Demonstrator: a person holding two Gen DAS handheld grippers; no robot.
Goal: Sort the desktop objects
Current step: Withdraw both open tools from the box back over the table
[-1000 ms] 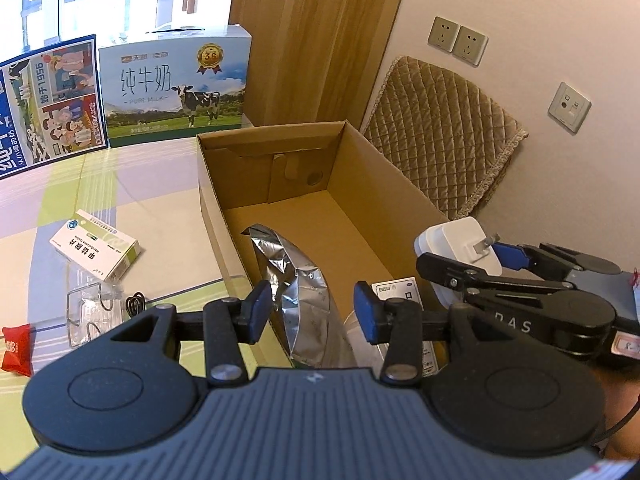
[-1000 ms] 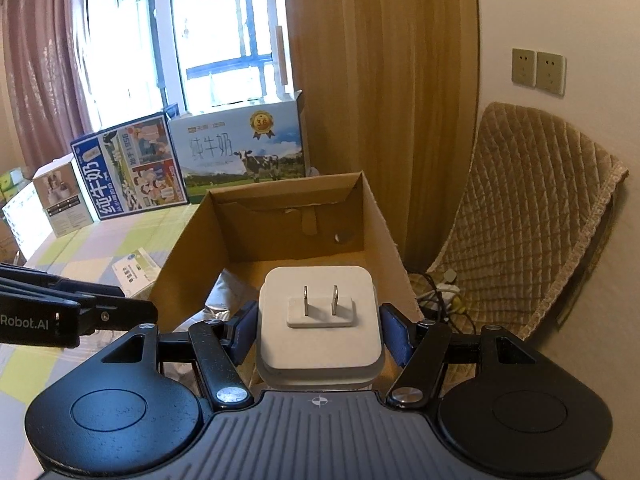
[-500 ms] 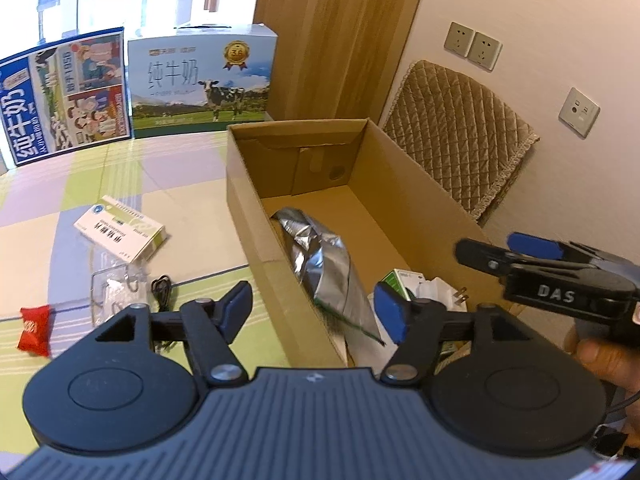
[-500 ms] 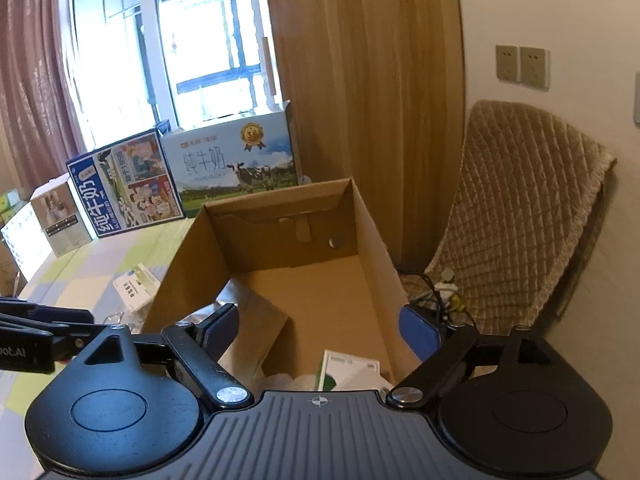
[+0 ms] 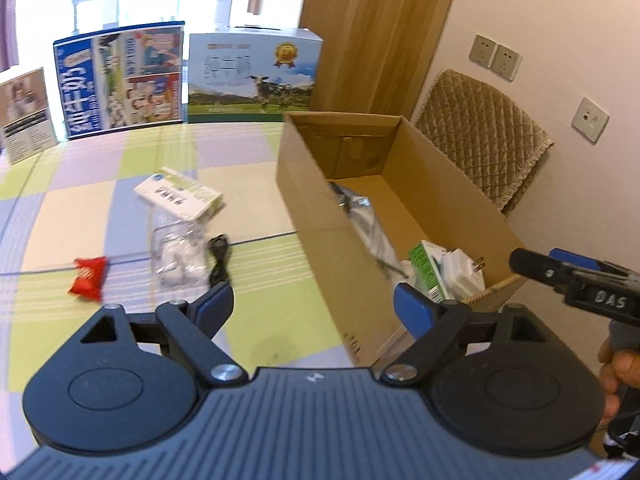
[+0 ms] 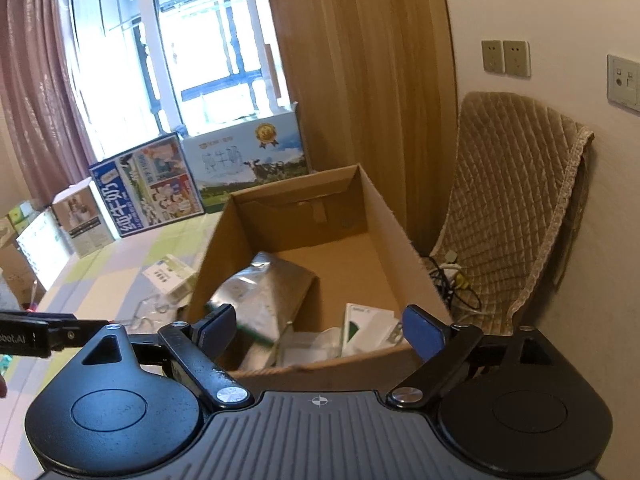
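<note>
On the table, from the left, lie a red packet (image 5: 88, 278), a clear bag (image 5: 178, 252), a black cable (image 5: 218, 258) and a small box (image 5: 178, 198). The left gripper (image 5: 312, 306) hangs spread and empty. In the cardboard box (image 5: 320, 216) sits the white plug (image 5: 464, 270). The right gripper (image 6: 320, 330) gapes, empty.

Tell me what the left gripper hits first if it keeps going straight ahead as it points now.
Probably the near left wall of the cardboard box: the open left gripper straddles that edge, pointing along it. Depth is unclear, so it might skim past on the table side.
</note>
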